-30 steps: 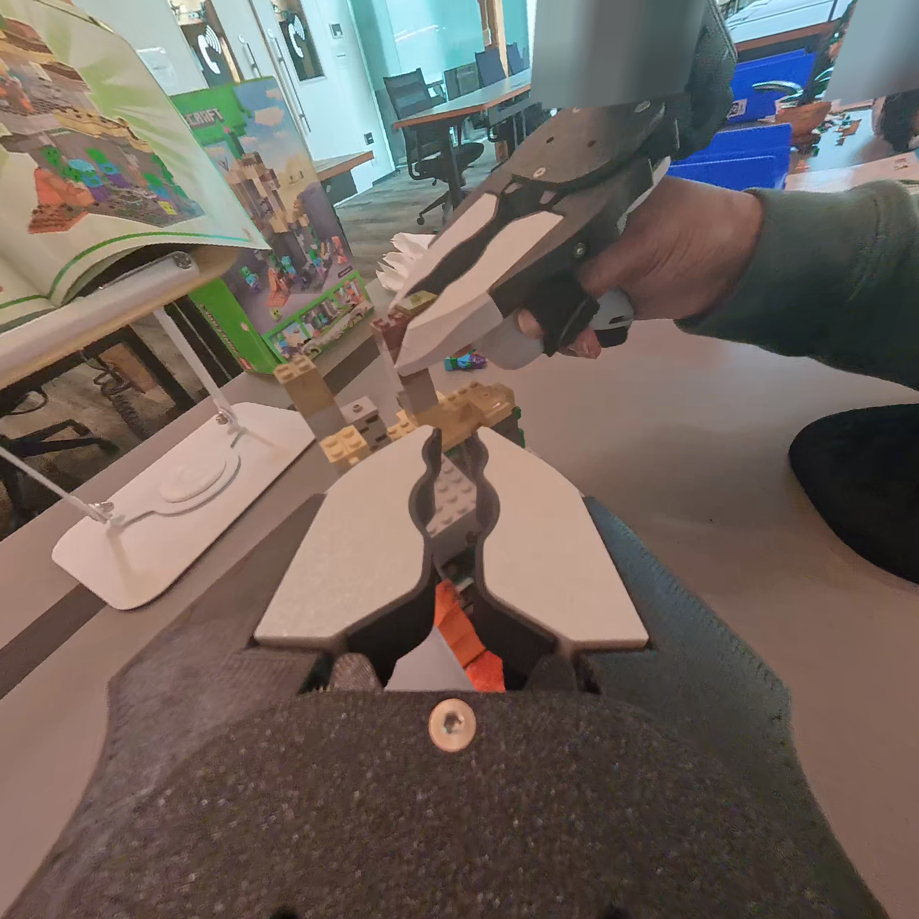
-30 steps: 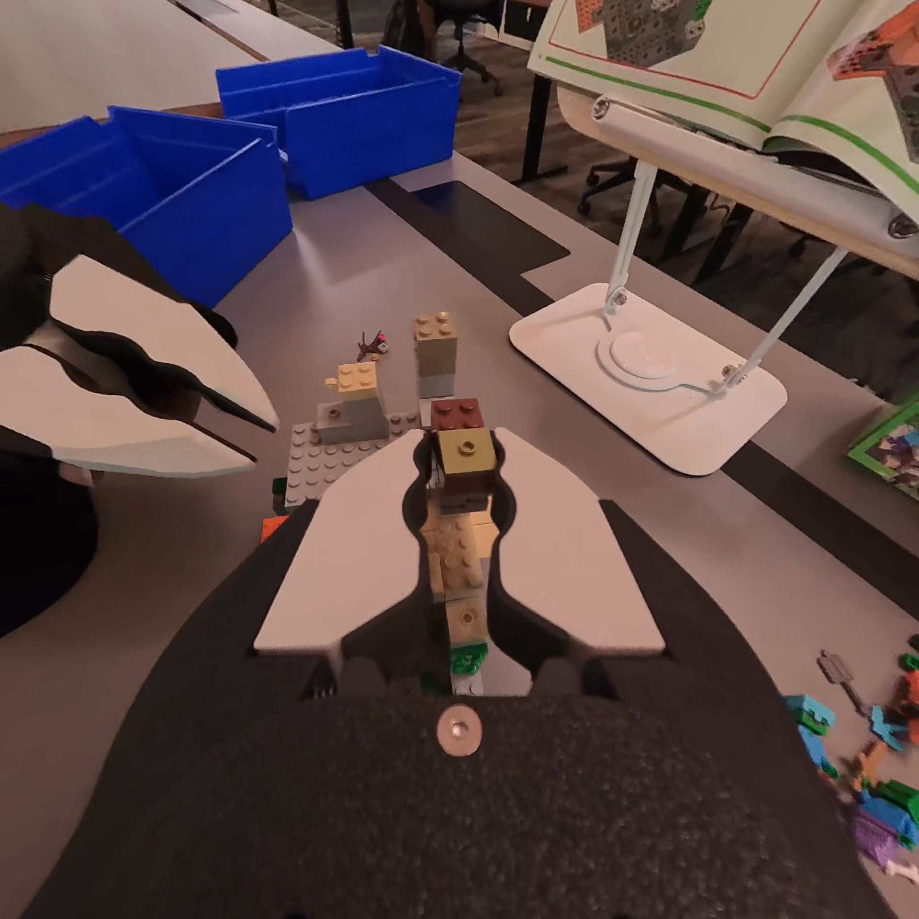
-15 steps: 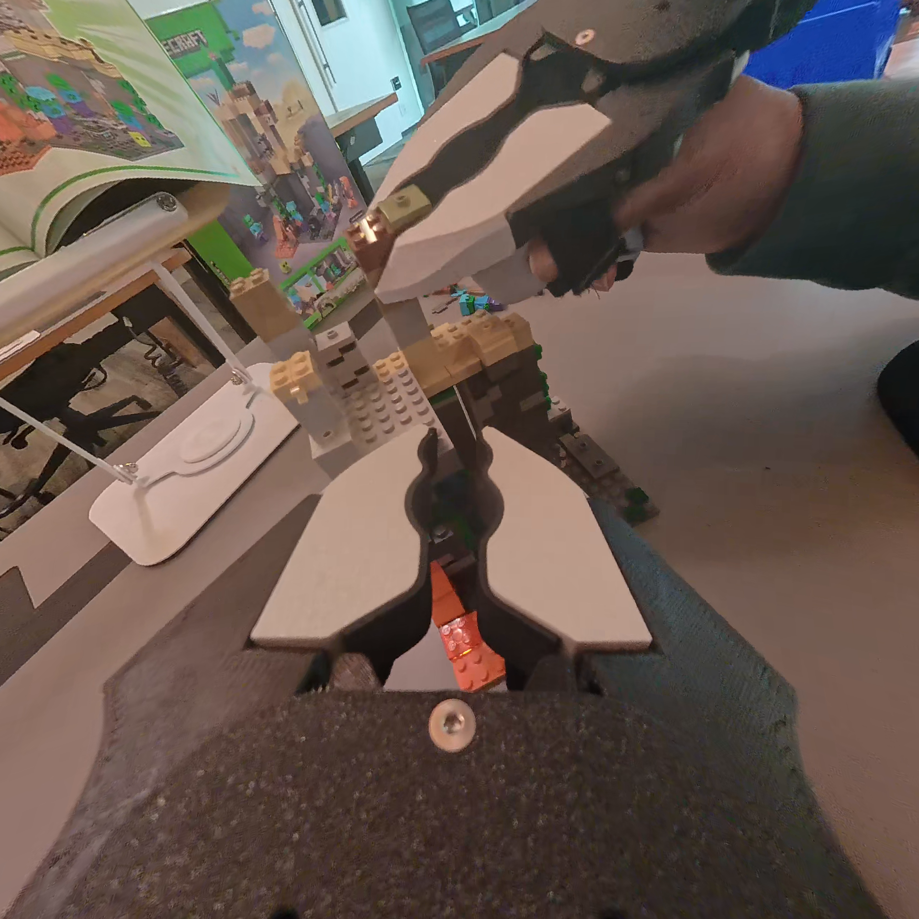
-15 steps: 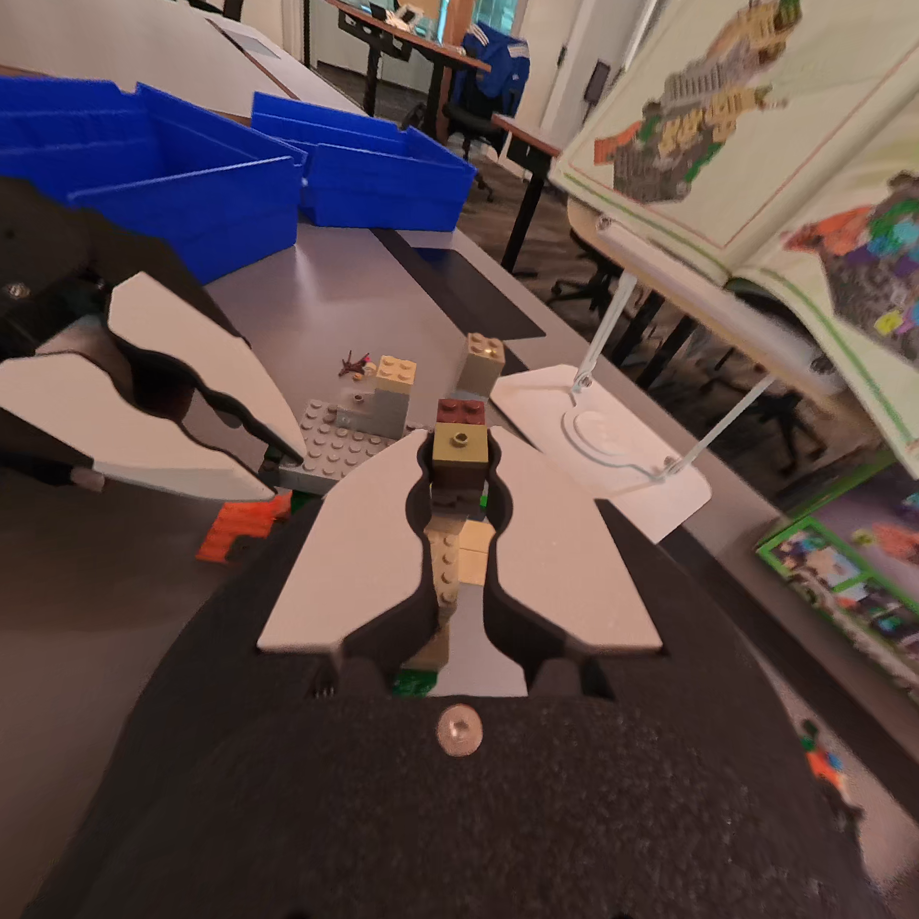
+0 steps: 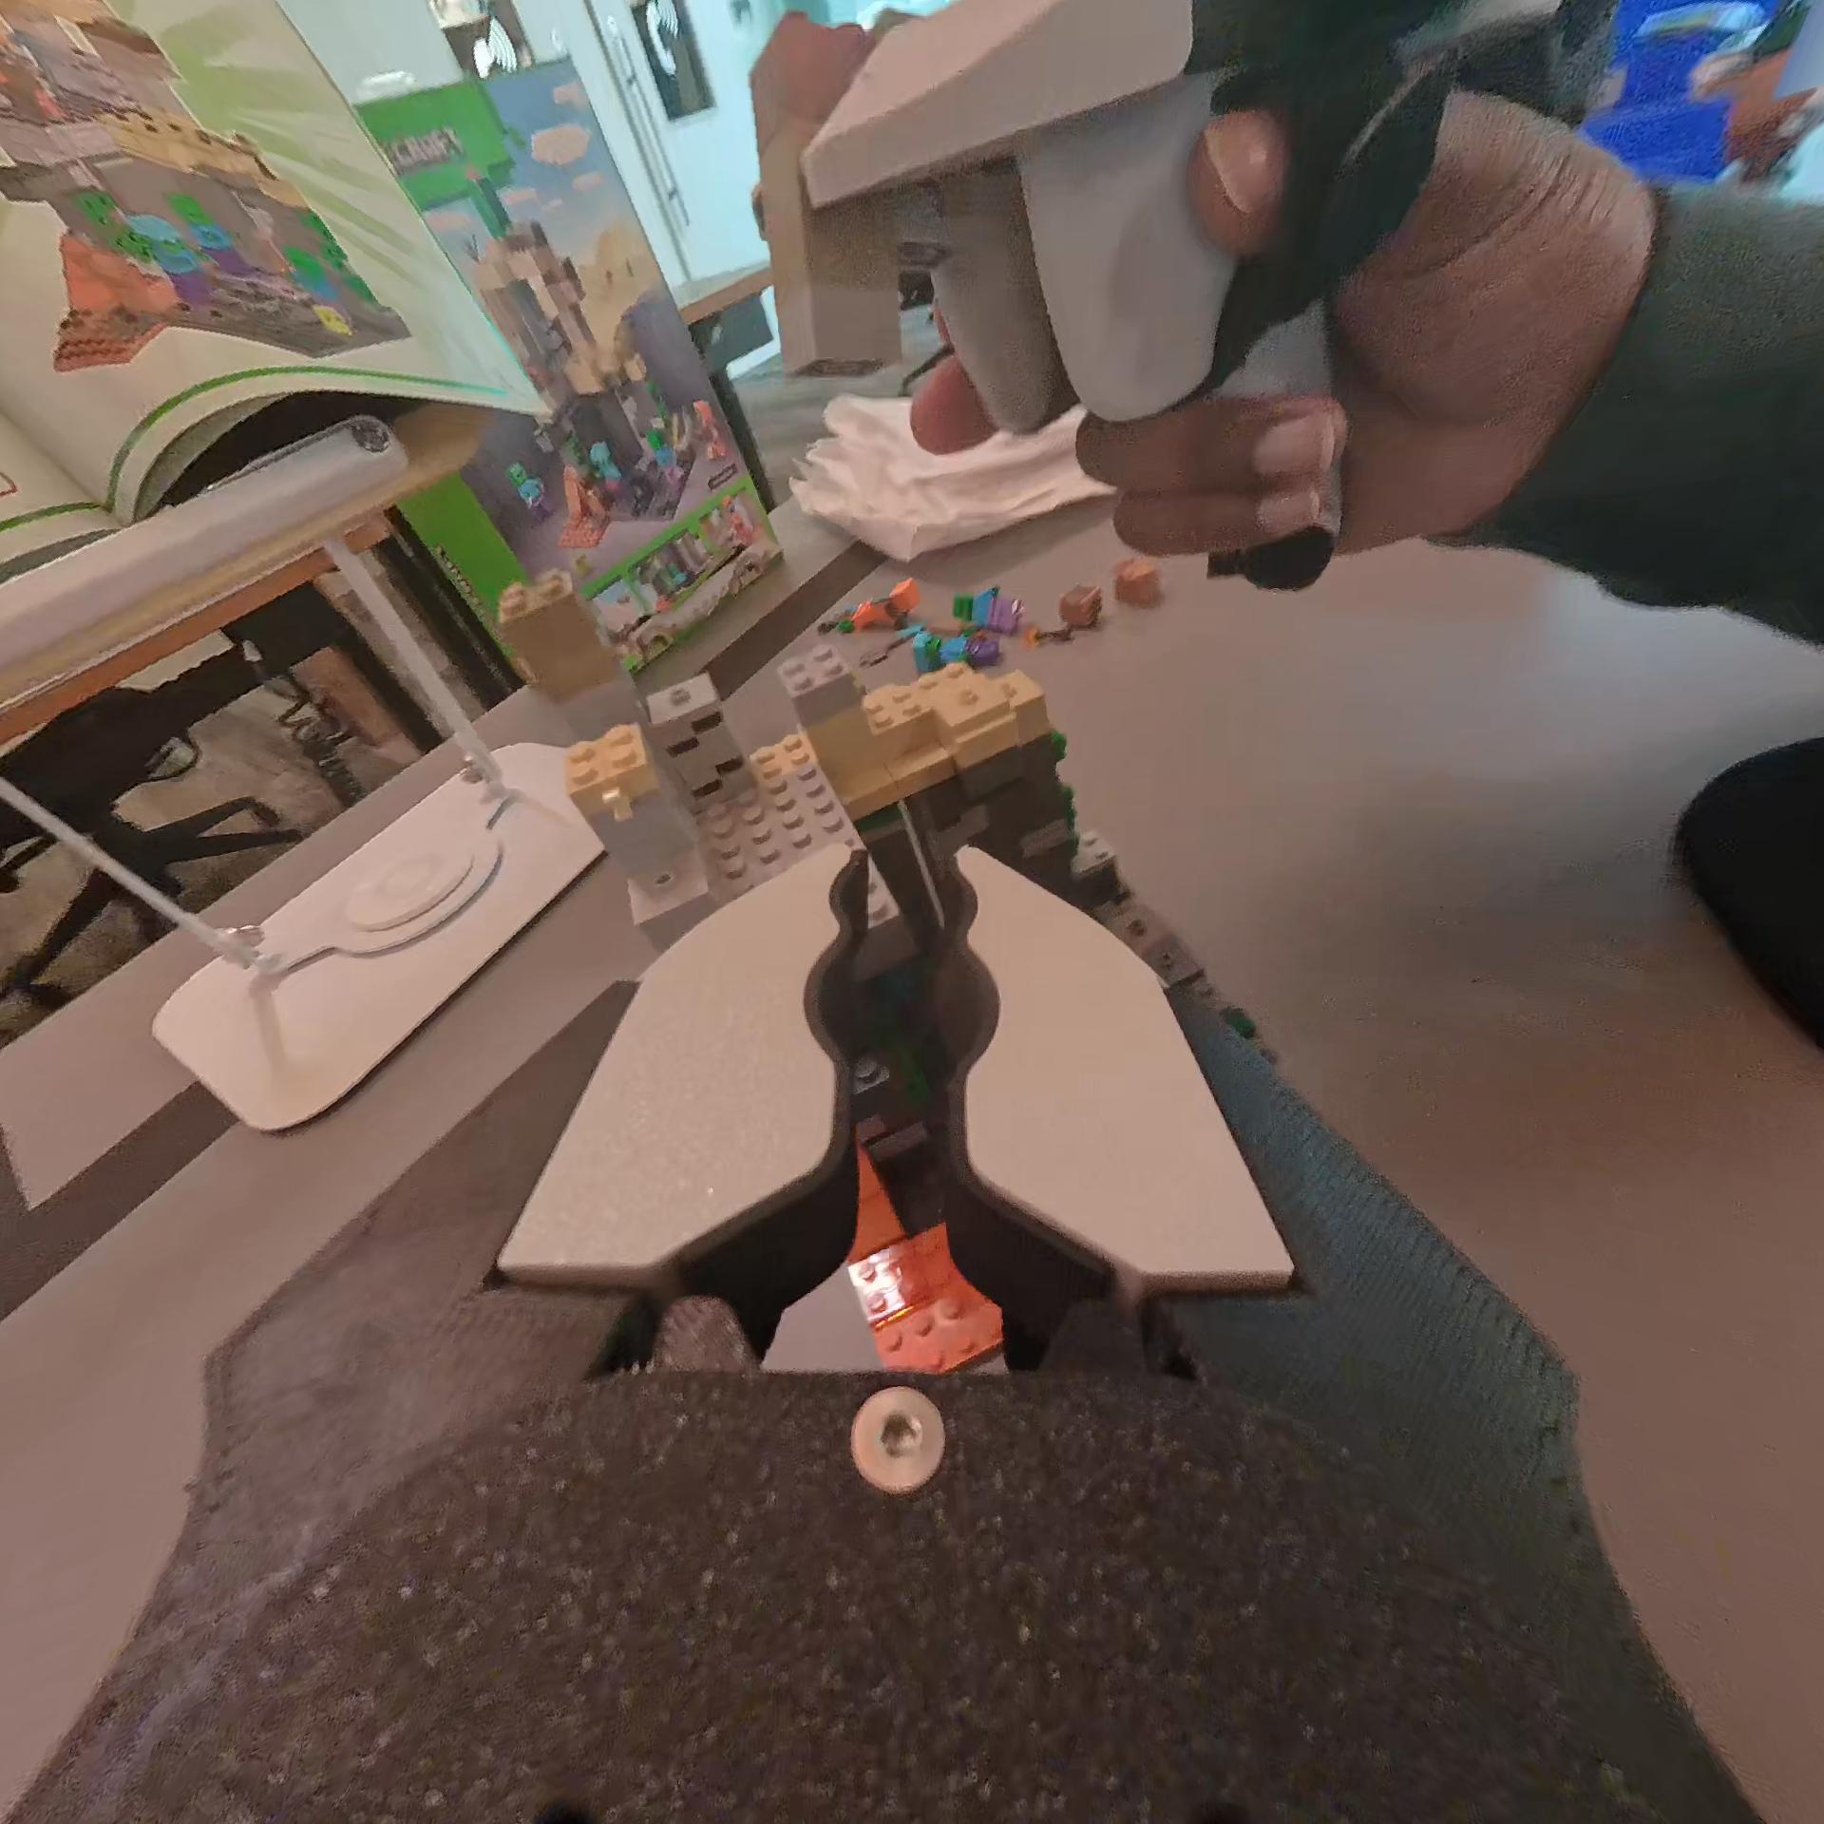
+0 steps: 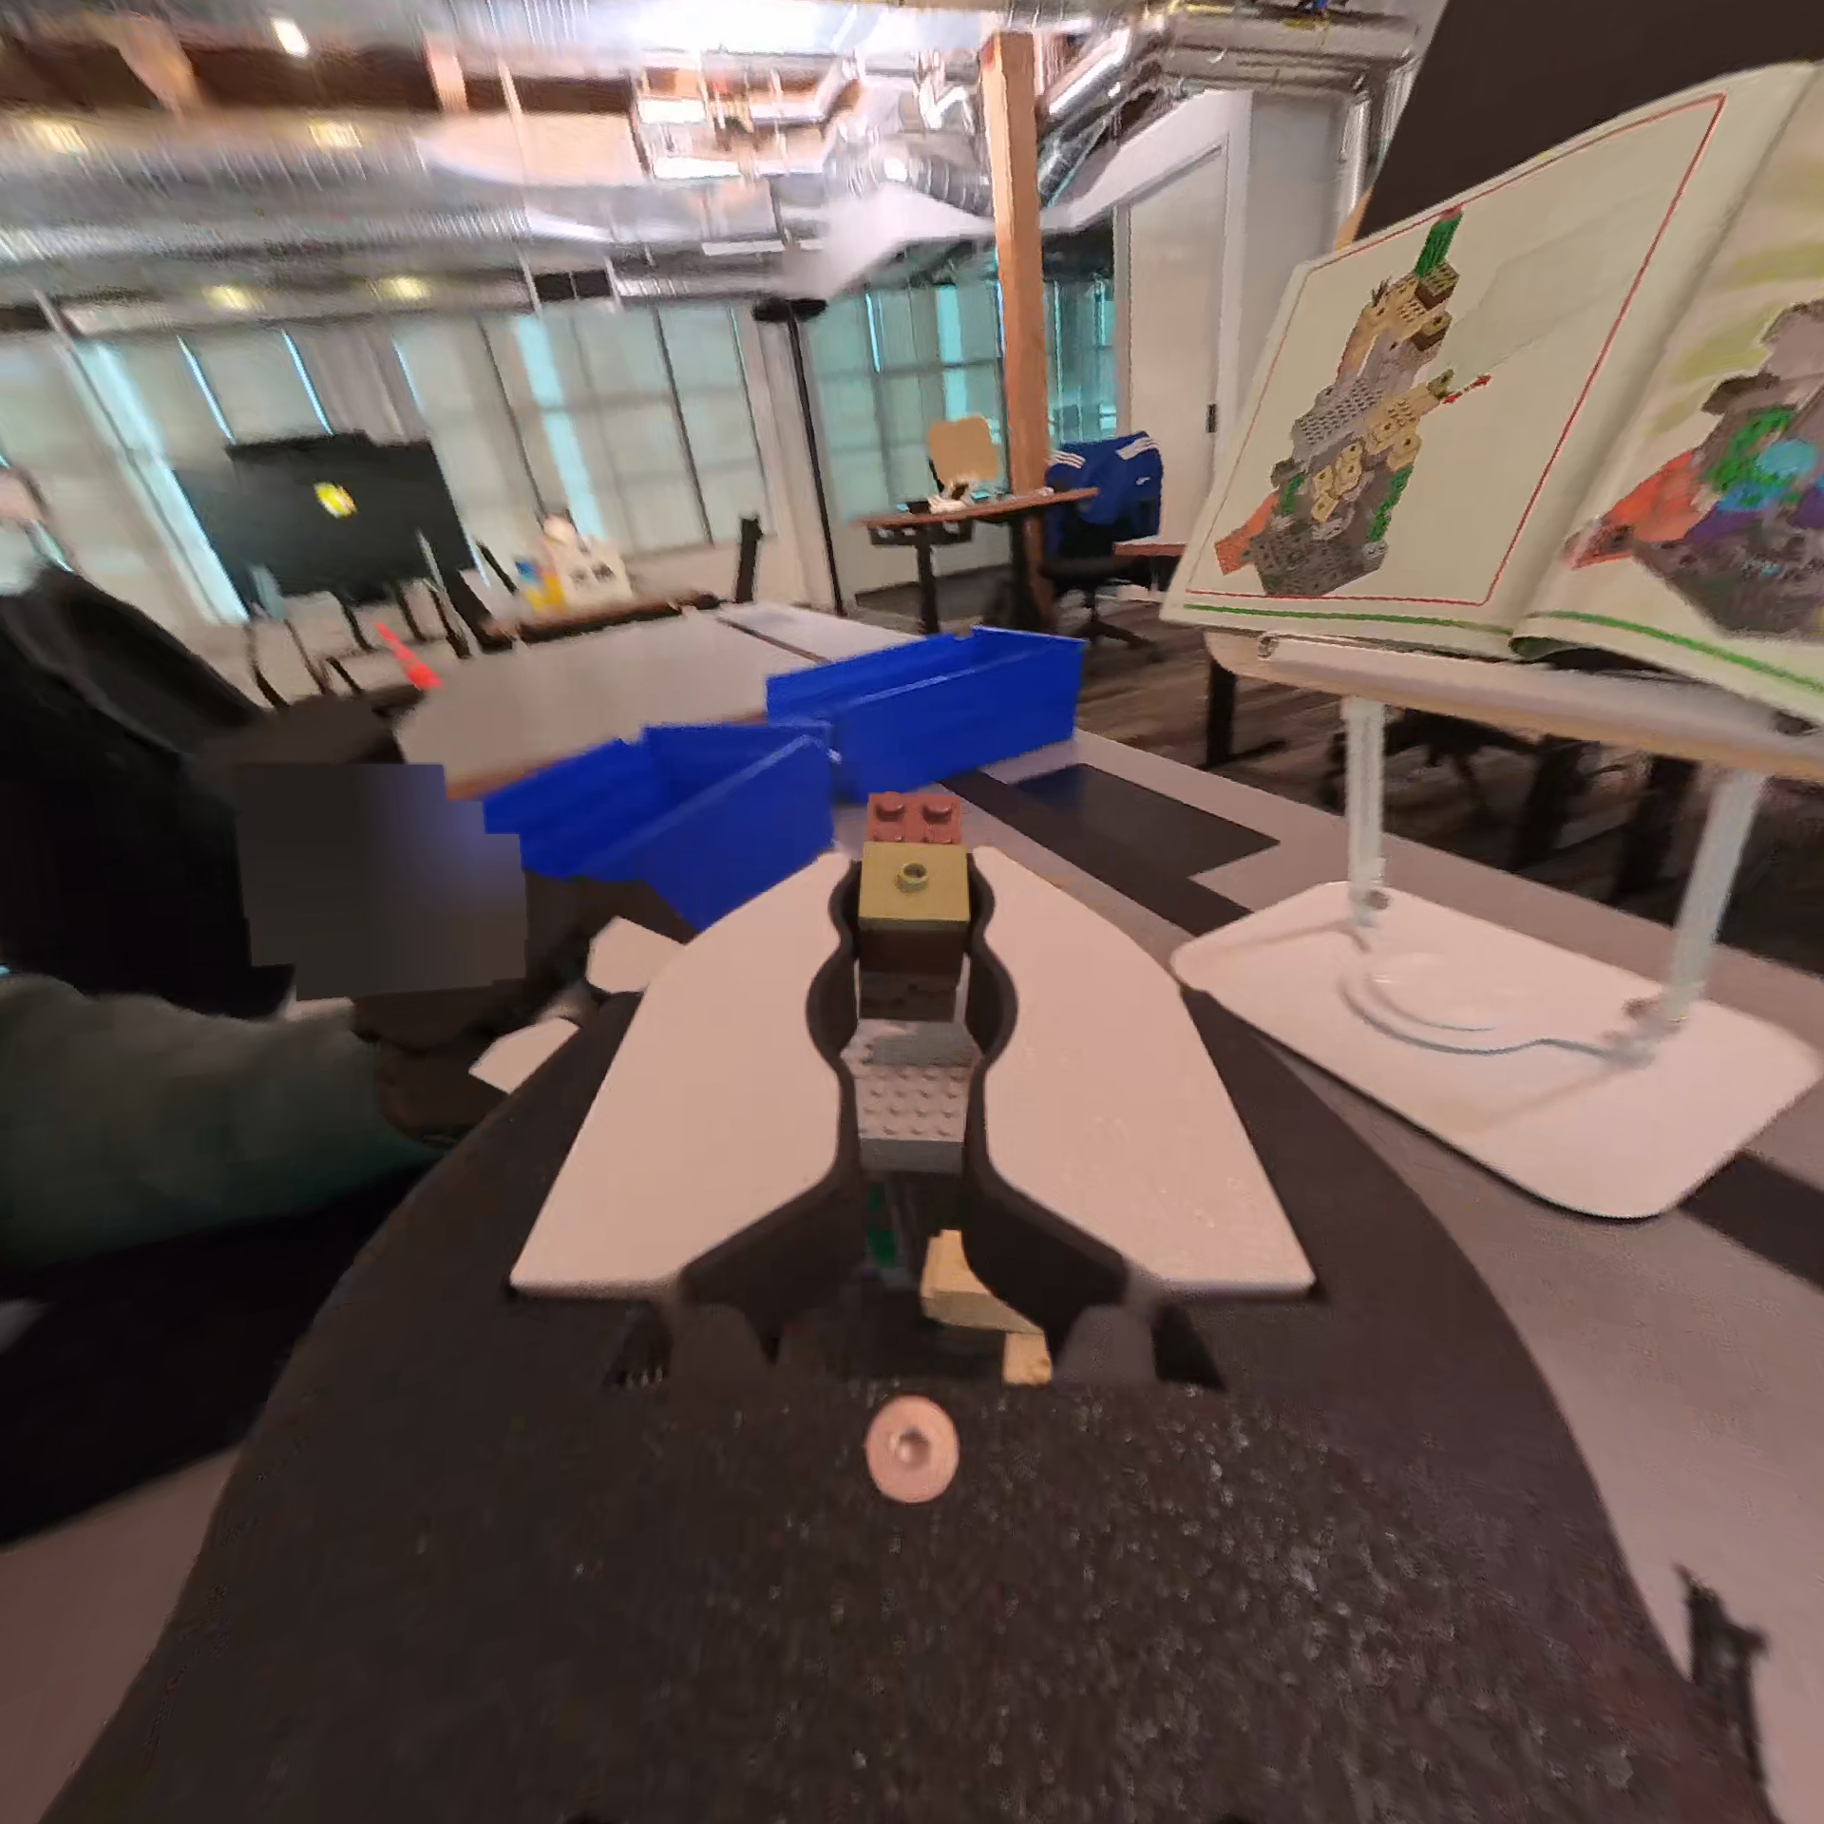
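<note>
We see the right gripper (image 6: 913, 893) clamped on a small brick stack (image 6: 910, 948), long axis upright, frame centre. The left gripper (image 5: 903, 878) pinches the brick model (image 5: 918, 760) just ahead; the right hand (image 5: 1382, 355) sits upper right, above it.

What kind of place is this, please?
Probably an open-plan office or lab used as a brick-building workstation: desks with office chairs before large windows, blue bins on the table, and an instruction book on a stand.
</note>
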Available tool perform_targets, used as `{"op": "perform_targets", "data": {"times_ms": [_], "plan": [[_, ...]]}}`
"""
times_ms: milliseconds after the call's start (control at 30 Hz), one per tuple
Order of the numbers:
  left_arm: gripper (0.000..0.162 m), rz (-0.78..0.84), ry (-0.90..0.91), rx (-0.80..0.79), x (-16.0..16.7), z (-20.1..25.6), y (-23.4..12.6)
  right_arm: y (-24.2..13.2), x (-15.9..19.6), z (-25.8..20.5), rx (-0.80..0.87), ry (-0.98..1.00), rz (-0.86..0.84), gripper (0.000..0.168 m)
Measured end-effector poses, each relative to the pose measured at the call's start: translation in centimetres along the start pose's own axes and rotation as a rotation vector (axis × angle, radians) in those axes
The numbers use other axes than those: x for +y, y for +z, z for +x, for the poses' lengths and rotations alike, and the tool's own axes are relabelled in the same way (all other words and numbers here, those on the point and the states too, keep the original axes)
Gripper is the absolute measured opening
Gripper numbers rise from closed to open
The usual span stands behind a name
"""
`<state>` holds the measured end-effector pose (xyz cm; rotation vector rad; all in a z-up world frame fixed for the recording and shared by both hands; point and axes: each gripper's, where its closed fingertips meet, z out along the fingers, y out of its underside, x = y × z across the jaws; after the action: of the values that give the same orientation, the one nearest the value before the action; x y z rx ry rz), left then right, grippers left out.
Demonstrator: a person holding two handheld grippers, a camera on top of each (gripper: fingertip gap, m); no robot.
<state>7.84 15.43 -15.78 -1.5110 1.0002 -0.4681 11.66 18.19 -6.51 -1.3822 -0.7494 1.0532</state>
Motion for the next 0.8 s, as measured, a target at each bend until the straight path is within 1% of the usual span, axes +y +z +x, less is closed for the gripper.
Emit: {"op": "perform_targets", "data": {"times_ms": [67,200,267,333,467,533,600,667,700,800], "plan": [[0.014,0.055,-0.053,0.054,-1.0,0.7,-0.5,0.0,0.1,-1.3,-0.054,0.073,-0.009,0.018],[0.014,0.197,-0.245,0.241,-3.2,2.9,-2.1,0.3,1.6,-5.2,-0.197,0.165,-0.013,0.018],[0.015,0.247,-0.328,0.324,-3.9,3.7,-2.9,0.3,2.7,-7.0,-0.261,0.191,-0.023,0.018],[0.017,0.282,-0.372,0.365,-4.1,4.1,-3.5,0.3,3.7,-8.4,-0.305,0.185,-0.038,0.018],[0.023,0.286,-0.378,0.435,-3.9,5.1,-3.9,0.2,4.7,-9.7,-0.344,0.133,-0.06,0.018],[0.022,0.276,-0.344,0.45,-3.6,5.7,-3.9,0.1,5.0,-10.1,-0.353,0.095,-0.072,0.018],[0.018,0.287,-0.321,0.471,-3.7,6.1,-4.2,0.0,5.2,-10.3,-0.358,0.06,-0.077,0.018],[0.029,0.285,-0.325,0.493,-3.6,6.4,-4.3,0.0,5.5,-10.1,-0.33,-0.001,-0.078,0.018],[0.03,0.283,-0.333,0.502,-3.5,6.5,-4.2,-0.1,5.7,-10.2,-0.326,-0.03,-0.083,0.018],[0.026,0.299,-0.361,0.518,-3.7,6.4,-4.4,0.0,7.0,-10.6,-0.342,-0.076,-0.146,0.018]]}}
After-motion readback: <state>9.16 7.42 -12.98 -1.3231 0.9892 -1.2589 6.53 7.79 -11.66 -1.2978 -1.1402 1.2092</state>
